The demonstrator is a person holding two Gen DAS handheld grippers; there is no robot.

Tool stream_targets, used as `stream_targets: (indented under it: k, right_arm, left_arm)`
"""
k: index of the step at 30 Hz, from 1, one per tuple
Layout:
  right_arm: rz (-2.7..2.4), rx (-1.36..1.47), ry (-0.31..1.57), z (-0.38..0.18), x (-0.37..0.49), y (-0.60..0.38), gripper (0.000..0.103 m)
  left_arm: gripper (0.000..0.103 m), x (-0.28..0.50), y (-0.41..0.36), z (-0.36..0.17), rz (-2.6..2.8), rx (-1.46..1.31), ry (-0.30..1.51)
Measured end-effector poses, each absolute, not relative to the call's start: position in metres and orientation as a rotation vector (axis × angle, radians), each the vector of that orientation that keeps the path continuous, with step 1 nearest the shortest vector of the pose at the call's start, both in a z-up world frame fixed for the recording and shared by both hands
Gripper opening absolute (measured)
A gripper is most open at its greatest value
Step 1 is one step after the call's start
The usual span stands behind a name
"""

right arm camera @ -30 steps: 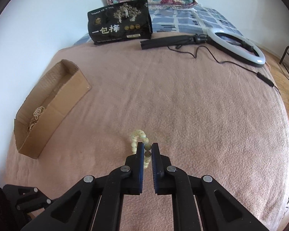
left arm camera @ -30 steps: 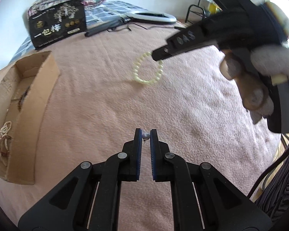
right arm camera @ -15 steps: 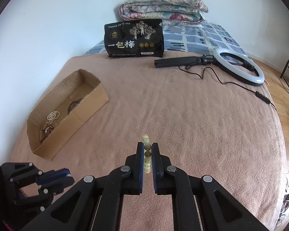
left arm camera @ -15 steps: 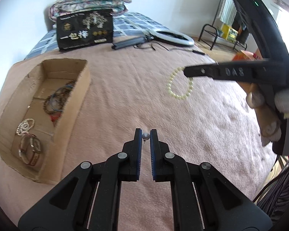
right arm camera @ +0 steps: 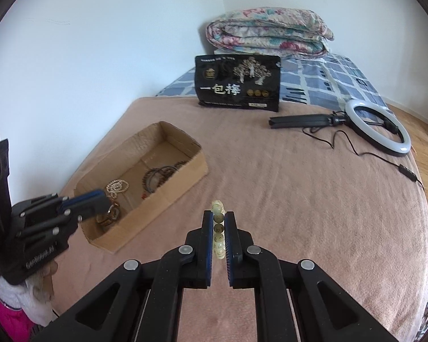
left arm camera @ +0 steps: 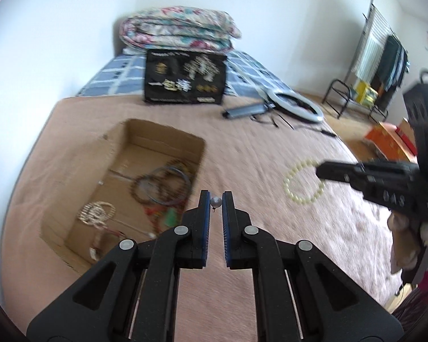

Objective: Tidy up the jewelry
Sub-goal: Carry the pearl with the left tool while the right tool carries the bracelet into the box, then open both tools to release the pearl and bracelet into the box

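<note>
**Both jaws clamped, each on a piece of jewelry**

Clamped jaws on both sides. My left gripper (left arm camera: 216,201) pinches a small silvery bead (left arm camera: 215,201) right at its fingertips, held over the near edge of the box (left arm camera: 71,171). My right gripper (right arm camera: 218,222) is closed on a bracelet (right arm camera: 218,228) of pale green beads; in the left view the loop hangs from the tips above the blanket (right arm camera: 314,199), clear of the cloth and off to the right of the box.

Inside the open cardboard box lie dark bangles (left arm camera: 162,183), a pale beaded piece (left arm camera: 97,213) and a few smaller bits I cannot make out through the blur. Seen from my right gripper, my left one reaches over the box's near corner.

Farther back on the bed: a black bag (right arm camera: 238,84), a folded quilt (right arm camera: 268,32) and a ring light (right arm camera: 376,125) with its cord.
</note>
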State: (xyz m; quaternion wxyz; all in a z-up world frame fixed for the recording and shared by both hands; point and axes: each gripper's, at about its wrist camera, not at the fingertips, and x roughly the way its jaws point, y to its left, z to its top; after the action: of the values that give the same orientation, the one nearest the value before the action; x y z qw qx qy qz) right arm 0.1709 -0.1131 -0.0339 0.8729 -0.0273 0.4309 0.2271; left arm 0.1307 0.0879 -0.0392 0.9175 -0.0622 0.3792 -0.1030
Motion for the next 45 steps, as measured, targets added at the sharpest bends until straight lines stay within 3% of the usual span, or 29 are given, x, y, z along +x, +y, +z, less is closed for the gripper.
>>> stream_targets:
  k: [21, 45]
  right_arm:
    - [0.616, -0.064, 0.877, -0.034, 0.187, -0.007, 0.005]
    - [0.612, -0.106, 0.945, -0.076, 0.214, 0.029, 0.006]
  left_arm:
    - [0.006, 0.161, 0.180, -0.057, -0.070, -0.202, 0.785]
    - [0.006, 0.179, 0.194, -0.082, -0.048, -0.243, 0.830]
